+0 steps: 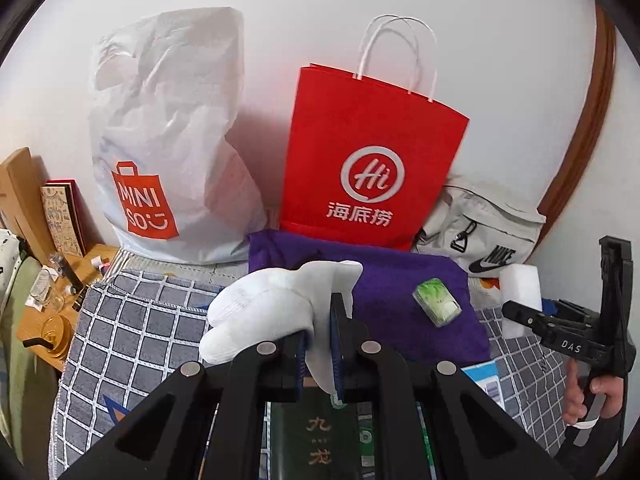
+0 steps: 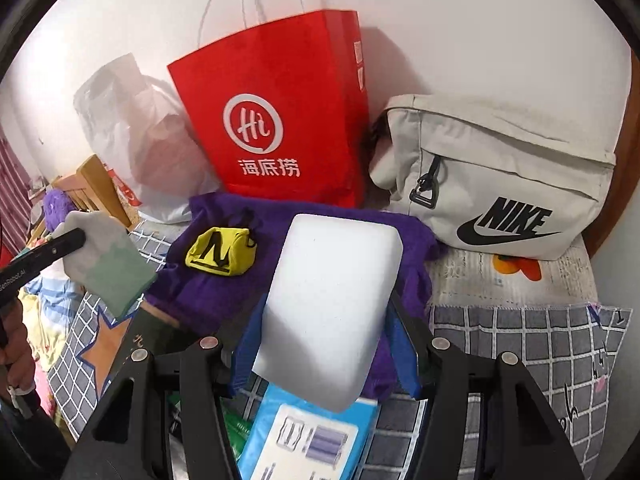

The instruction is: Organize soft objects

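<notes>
My left gripper (image 1: pixel 320 344) is shut on a white sock (image 1: pixel 272 308) and holds it above the checked cloth; the sock also shows in the right wrist view (image 2: pixel 104 256). My right gripper (image 2: pixel 326 344) is shut on a white sponge block (image 2: pixel 332 308), which also shows in the left wrist view (image 1: pixel 520 280). A purple cloth (image 1: pixel 392 280) lies in front of the bags, with a small green-and-white soft toy (image 1: pixel 437 301) on it. In the right wrist view a yellow soft pouch (image 2: pixel 222 252) lies on the purple cloth (image 2: pixel 208 288).
A red Haidilao paper bag (image 1: pixel 368 152), a white Miniso plastic bag (image 1: pixel 168 152) and a grey Nike bag (image 2: pixel 504 184) stand against the wall. A checked cloth (image 1: pixel 132 328) covers the surface. A blue packet (image 2: pixel 304 440) and a dark green box (image 1: pixel 316 440) lie near me.
</notes>
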`<state>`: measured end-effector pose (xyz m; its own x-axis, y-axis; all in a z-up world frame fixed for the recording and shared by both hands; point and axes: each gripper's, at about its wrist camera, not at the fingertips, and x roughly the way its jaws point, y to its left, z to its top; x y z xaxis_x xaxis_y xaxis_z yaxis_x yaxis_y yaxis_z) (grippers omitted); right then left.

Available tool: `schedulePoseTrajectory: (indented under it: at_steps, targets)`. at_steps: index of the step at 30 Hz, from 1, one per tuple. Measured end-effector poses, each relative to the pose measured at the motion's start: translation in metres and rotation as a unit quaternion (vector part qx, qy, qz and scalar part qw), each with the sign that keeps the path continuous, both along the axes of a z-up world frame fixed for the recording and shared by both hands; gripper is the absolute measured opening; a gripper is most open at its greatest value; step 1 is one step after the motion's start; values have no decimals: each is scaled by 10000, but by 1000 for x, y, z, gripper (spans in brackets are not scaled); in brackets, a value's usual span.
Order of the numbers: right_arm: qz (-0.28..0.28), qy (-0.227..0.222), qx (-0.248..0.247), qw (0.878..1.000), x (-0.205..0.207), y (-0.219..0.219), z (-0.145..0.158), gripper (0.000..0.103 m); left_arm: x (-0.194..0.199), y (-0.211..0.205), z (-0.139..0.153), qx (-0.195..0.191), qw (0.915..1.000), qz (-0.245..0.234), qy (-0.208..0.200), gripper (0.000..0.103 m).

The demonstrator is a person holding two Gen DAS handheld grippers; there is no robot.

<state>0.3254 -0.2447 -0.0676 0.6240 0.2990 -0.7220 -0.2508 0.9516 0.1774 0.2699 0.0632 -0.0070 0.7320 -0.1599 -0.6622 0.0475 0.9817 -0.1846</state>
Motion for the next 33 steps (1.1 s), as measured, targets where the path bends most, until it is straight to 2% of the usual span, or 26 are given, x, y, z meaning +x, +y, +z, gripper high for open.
schedulePoseTrajectory:
  at_steps: [11,19,27,31,33]
  targets:
    - [200,357,129,9991,32,10,-35,57,30,-10,-16,-164,9997,-97,140,11]
    - [224,632,-13,9977,45,9,-55,57,53,-21,-30,-401,9985,-306,195,11]
    - [402,1047,-179,9935,54,18,-82,57,76,-24,-59,-682,9952,-504,486,11]
    - [401,1188,-260,9918,58,20,-94,57,86,-25,-74,-668,9941,-536,671,11]
    - [421,1315,-293,9900,60,21,-100,57,92,-25,-83,-542,9931,-592,857,11]
